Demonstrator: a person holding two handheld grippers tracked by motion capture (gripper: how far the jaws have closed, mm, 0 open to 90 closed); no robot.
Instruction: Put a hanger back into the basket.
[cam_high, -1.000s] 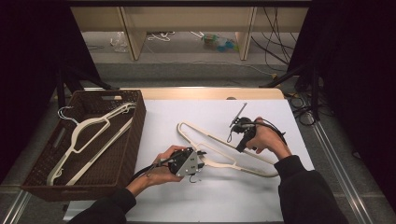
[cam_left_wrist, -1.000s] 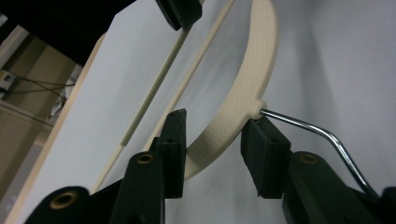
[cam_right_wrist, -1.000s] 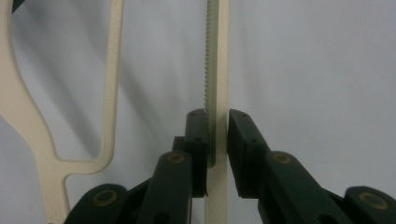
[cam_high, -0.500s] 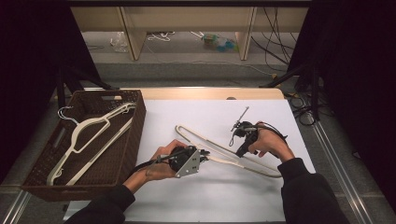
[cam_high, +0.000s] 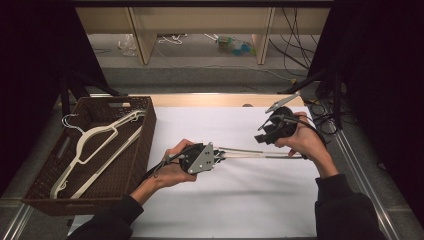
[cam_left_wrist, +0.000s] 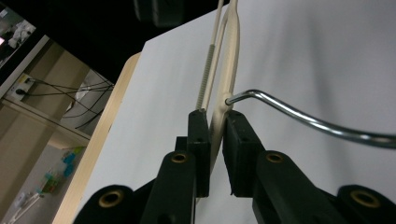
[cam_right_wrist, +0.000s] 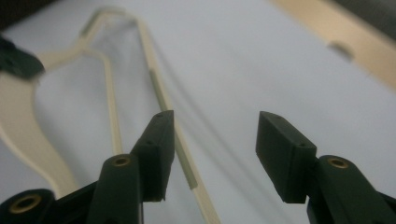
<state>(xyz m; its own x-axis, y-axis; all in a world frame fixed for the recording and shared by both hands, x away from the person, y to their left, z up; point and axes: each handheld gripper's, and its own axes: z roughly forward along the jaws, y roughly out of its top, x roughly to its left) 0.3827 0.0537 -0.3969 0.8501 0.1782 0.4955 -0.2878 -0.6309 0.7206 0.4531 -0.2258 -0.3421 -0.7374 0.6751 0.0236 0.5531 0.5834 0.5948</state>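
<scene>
Hanger: a cream plastic clothes hanger (cam_high: 260, 152) with a metal hook (cam_left_wrist: 299, 116), lifted off the white tabletop (cam_high: 225, 200) between the two hands, seen nearly edge-on from the high view
Left gripper: the left gripper (cam_left_wrist: 215, 140) has its jaws clamped on the hanger's neck, just beside the base of the hook; they have just been closing onto it
Right gripper: the right gripper (cam_right_wrist: 212, 140) sits at the hanger's far end with jaws apart, having just been opening; the hanger's lower bar (cam_right_wrist: 182, 163) runs past the inner face of one finger (cam_right_wrist: 156, 149), not pinched
Basket: a dark woven basket (cam_high: 50, 175) at the table's left edge holds two more cream hangers (cam_high: 95, 145), well apart from the lifted one
</scene>
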